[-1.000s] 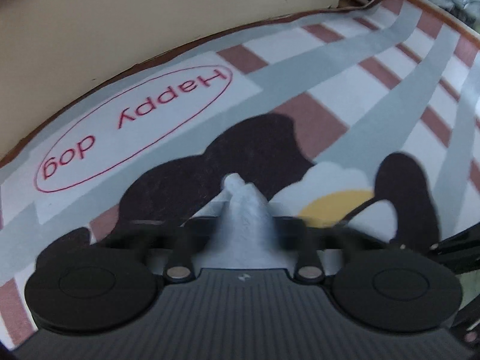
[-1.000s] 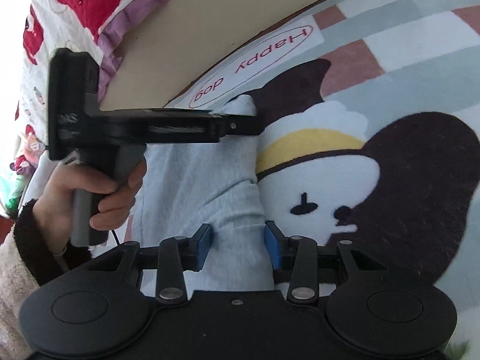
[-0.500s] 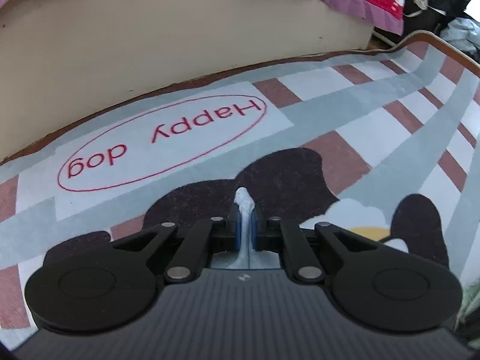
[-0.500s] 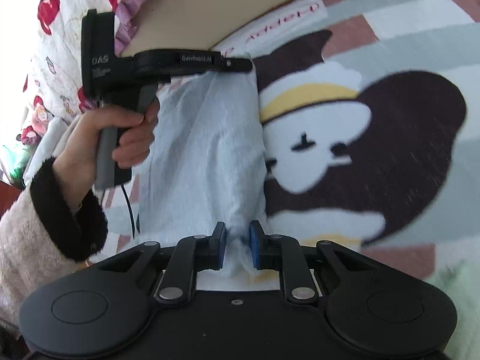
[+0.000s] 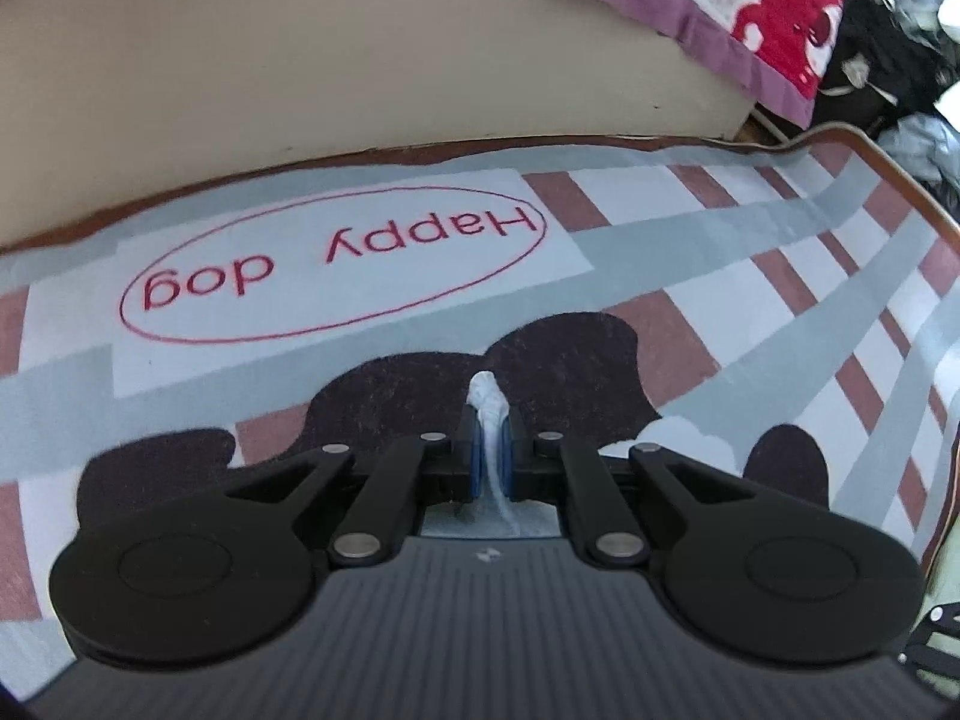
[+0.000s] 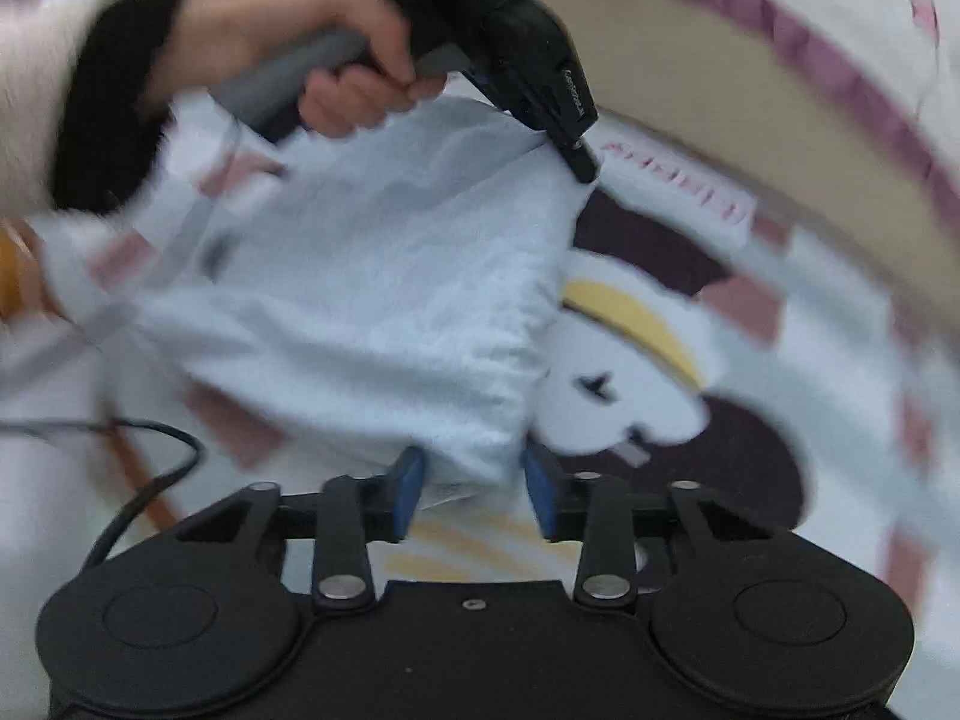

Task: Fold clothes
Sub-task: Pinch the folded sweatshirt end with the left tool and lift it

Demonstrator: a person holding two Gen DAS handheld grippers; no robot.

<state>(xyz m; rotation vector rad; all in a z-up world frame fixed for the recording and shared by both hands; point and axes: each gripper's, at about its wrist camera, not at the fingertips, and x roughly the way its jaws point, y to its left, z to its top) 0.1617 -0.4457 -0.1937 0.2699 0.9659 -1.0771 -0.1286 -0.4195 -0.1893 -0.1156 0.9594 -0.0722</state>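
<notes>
A pale blue garment [image 6: 390, 300] hangs spread above the dog-print rug [image 6: 630, 402]. My left gripper [image 5: 491, 420] is shut on a pinched corner of the garment [image 5: 489, 387], which pokes up between its blue pads. In the right wrist view a hand [image 6: 354, 84] holds that left gripper [image 6: 582, 165] at the garment's far corner. My right gripper [image 6: 471, 480] is at the near corner. Its jaws are opening, and the cloth's edge sits loosely between the spread pads [image 6: 408, 489].
The rug [image 5: 660, 276] carries a "Happy dog" oval and brown stripes. A beige bed base [image 5: 360, 60] runs along its far edge, with a purple-trimmed quilt [image 5: 780, 18] above. A black cable [image 6: 150, 480] trails at the left. Dark clutter [image 5: 888, 60] lies far right.
My right gripper closed on the garment's near corner and has now spread its pads again while rolling and shifting. My left gripper pinched its corner and carried it a little across the rug.
</notes>
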